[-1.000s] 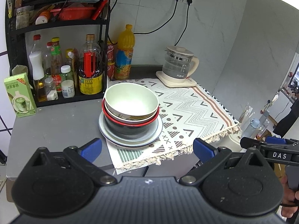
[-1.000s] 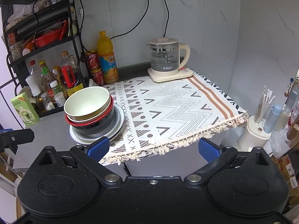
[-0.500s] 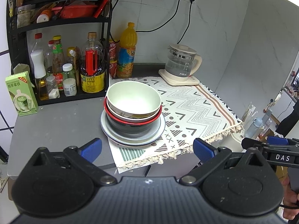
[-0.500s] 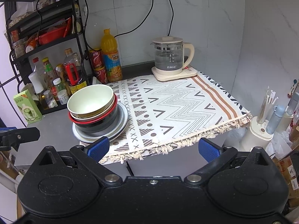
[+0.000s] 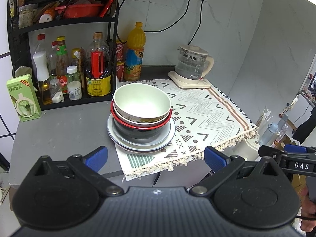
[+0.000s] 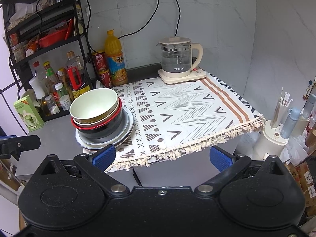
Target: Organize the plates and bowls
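So the dishes are all in one stack (image 5: 141, 122) a bit left of centre in the left wrist view, sitting half on the patterned cloth (image 5: 197, 108) and half on the bare grey bench (image 5: 59, 130) — pale cream bowl (image 5: 142, 101) on top, a red-rimmed bowl (image 5: 138, 123) with a glossy black outside under it, then a couple of flat grey-blue plates (image 5: 169, 133) at the bottom. Honestly this fits two stages: either a mixed pile waiting to be sorted, or the finished neat stack, and I can't call it from here, so no next move from me. If anything does get lifted, the cream bowl looks smooth and round-walled, so the thin rim is the only real purchase. Left tongs (image 5: 156, 156) are spread wide with nothing between the blue pads, low in the frame and short of the stack; right tongs (image 6: 162, 157) same deal — wide open, empty, hanging off the cloth's fringed edge. Further out there's a glass kettle (image 5: 192, 66) at the upper right and a black rack (image 5: 63, 59) of bottles at the upper left.
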The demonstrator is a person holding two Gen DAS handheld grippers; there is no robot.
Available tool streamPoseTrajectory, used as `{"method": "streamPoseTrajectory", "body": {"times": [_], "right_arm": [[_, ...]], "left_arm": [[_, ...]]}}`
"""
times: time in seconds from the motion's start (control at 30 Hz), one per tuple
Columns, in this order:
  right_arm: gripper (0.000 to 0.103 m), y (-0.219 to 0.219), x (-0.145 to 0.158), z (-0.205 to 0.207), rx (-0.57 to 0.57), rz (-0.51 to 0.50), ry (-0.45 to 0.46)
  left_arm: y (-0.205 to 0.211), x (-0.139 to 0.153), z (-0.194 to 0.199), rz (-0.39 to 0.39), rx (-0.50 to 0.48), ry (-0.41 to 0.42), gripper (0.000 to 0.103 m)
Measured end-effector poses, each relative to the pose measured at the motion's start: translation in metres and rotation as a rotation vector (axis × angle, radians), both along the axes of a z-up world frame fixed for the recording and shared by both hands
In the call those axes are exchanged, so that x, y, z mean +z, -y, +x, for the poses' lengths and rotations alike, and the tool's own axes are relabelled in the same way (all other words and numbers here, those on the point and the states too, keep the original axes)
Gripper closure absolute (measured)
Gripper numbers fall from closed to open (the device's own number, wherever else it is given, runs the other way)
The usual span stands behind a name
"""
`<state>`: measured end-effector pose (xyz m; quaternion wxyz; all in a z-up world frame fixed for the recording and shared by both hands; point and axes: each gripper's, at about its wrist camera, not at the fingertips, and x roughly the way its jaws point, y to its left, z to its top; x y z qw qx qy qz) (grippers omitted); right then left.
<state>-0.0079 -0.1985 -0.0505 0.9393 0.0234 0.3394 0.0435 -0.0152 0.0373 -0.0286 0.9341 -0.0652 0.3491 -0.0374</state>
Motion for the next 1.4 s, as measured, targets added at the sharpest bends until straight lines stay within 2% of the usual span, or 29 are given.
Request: {"method": "streamPoseTrajectory", "body": {"times": [0.83, 1.13, 1.4], "right_arm": [[0.001, -0.003, 0.005, -0.015, 0.054, 0.035, 0.009], [0.001, -0.006, 0.003, -0.020, 0.055, 0.035, -0.005], [0.001, -0.007, 0.002, -0.022, 0.046, 0.037, -0.011]], "left_arm": [[0.001, 0.002, -0.010, 0.005, -0.016, 0.014, 0.000], [-0.002, 0.001, -0.013, 0.016, -0.022, 0.003, 0.001], [-0.003, 0.001, -0.016, 0.041, -0.025, 0.029, 0.003]]}}
